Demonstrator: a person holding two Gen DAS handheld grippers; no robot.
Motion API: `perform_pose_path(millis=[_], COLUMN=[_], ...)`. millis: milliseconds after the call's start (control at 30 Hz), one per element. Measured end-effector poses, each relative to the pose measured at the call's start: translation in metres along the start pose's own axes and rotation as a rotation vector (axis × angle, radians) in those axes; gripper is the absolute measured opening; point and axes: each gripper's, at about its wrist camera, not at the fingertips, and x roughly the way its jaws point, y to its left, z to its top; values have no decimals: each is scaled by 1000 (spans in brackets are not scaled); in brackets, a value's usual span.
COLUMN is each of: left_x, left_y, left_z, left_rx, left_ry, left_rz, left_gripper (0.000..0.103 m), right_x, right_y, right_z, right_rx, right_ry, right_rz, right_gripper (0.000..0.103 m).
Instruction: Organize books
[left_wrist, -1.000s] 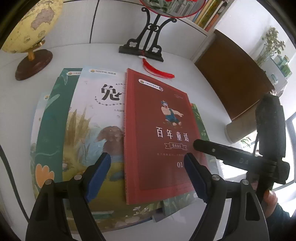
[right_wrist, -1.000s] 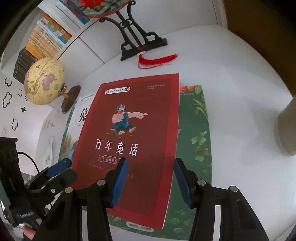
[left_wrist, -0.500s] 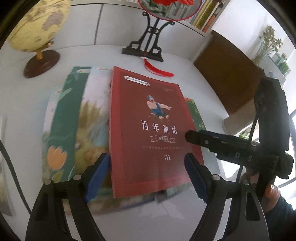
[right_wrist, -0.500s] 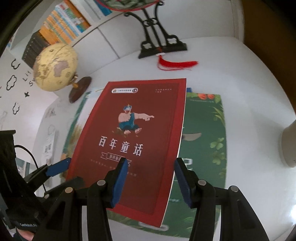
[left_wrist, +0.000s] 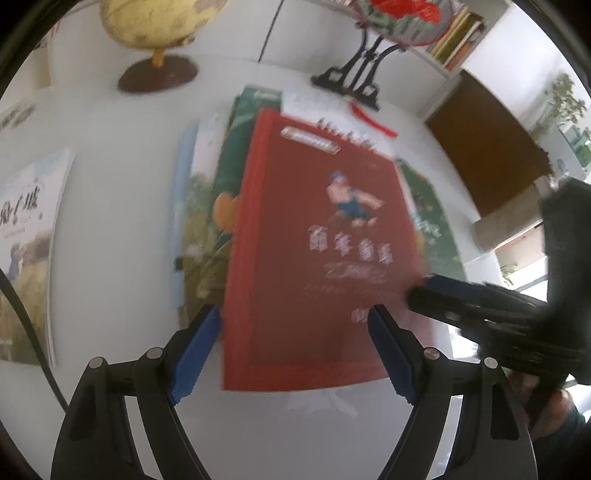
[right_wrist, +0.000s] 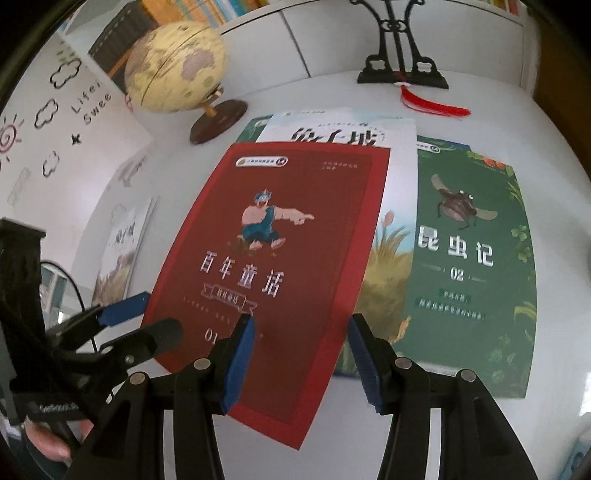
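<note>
books scattered on white table, sorting step in hand, judged early on: nothing stacked square yet.

right wrist view, left to right: left gripper at lower left edge, jaws spread, one blue pad near red book's left edge, contact unclear. pale book lying alone at mid left, well apart from the pile. globe upper left. red book centre, topmost, skewed, overlapping white-blue book. right gripper bottom centre, jaws part open over red book's lower right corner, pads not seen pressing, nothing held. green insect book right of centre, flat, partly under the white-blue one. black stand with red tassel top right.

left wrist view, blurred: pale book far left, red book centre over the fanned pile, left gripper jaws wide apart straddling its lower edge, not touching as far as blur allows. right gripper entering from right.

next move, judged: needs closing in on red book's side edges and squaring it onto the pile, or pinching one edge to lift. thin cover, likely to slide or bend.
</note>
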Motion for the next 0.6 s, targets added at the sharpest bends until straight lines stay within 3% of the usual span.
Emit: perform_pose_path(millis=[167,300,467,533,600], left_x=[-1,6,9,11,11], left_y=[18,23,20,21,22], left_z=[-2,2,4,5,6], left_rx=[-53,-79,-60,-70,-68], left_ry=[12,53,65,65,62], left_rz=[-43,-84,-118,-130,-124], left_gripper=[80,64,64,64,55], right_x=[-13,-9,2,6,13], right_y=[-12,-21,-28,-30,-33], right_z=[-26,-37,-39,-37,-36], right_rx=[108,182,295,323,357], right_ry=[37,57,46,46,53], right_rz=[59,87,183,206,239], right_gripper=[51,51,51,46,38])
